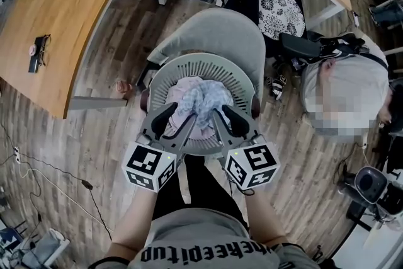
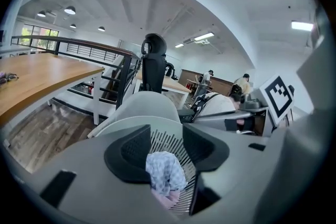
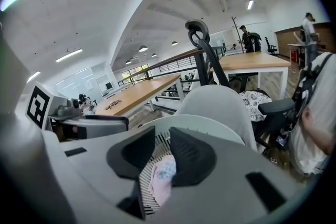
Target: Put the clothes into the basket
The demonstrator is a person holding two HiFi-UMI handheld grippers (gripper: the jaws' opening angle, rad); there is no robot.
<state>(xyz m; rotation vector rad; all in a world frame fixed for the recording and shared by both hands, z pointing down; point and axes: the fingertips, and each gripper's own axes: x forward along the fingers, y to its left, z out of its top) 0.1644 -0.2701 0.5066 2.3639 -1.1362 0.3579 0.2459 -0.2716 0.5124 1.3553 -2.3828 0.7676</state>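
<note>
The fingers of the left gripper are standing apart and pinching nothing. The fingers of the right gripper are sitting closer together but are parted and empty too. Both grippers are tilting down over the near rim, so what is showing through each gap is lying below the fingers, not between them. That is the clothes, a blue-and-white piece bunched over a pink one in the middle of the basket. The basket is resting on the seat of a grey chair, probably to keep it within easy reach. No other clothes are showing on the floor, so the task is looking done.
</note>
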